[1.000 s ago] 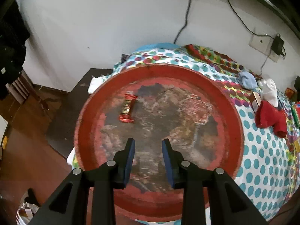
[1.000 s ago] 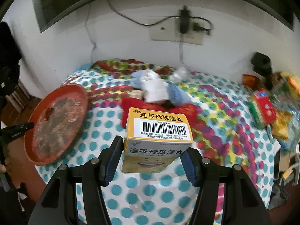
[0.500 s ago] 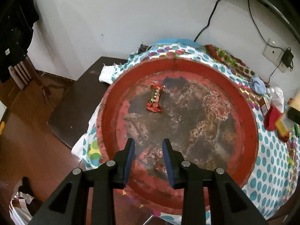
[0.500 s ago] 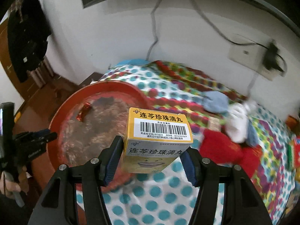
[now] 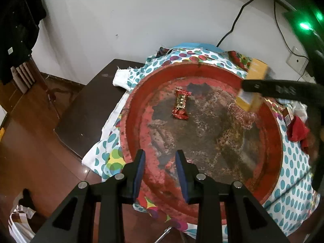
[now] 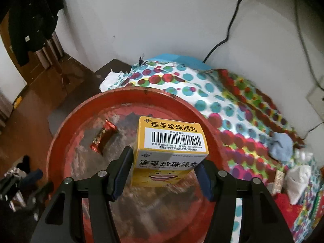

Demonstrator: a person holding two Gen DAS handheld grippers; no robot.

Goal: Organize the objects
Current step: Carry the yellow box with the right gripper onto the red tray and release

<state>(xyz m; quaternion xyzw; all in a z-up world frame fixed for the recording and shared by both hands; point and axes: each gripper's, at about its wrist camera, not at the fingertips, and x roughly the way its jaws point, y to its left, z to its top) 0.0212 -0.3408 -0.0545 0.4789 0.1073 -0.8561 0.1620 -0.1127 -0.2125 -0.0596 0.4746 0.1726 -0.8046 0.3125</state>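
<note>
**Item: box** (image 6: 170,154). Yellow carton with a barcode label, clamped between the pads of the right gripper (image 6: 165,172). A second ago it hung over the dotted cloth (image 6: 212,101), with the tray off at 9 o'clock in the right wrist view. Now it hangs over the tray (image 6: 60,141), inside the rim, towards the tray's 2 o'clock as the left wrist view shows it (image 5: 252,87). Not yet set down, as far as can be judged; the blur suggests it is in transit.

**Item: tray.** Round, red, worn floor. It lies on the cloth at the table's end. Already in it: one red candy (image 5: 181,107) at about 11 o'clock of the tray's centre in the left view, lying flat, well apart from the box.

**Item: left gripper** (image 5: 160,172). Jaws narrowly parted with nothing between them, hovering over the tray's near rim at 6 o'clock. Its view has shifted only slightly over the second, the tray sliding to the right of frame.

**Item: loose goods.** A blue cloth (image 6: 281,145), a white bundle (image 6: 297,180) and red fabric (image 6: 283,200) lie at 3 to 4 o'clock in the right view, outside the tray.

**Reading:** the carry across is nearly done. What remains is to lower and release the box, then fetch from the loose goods.
</note>
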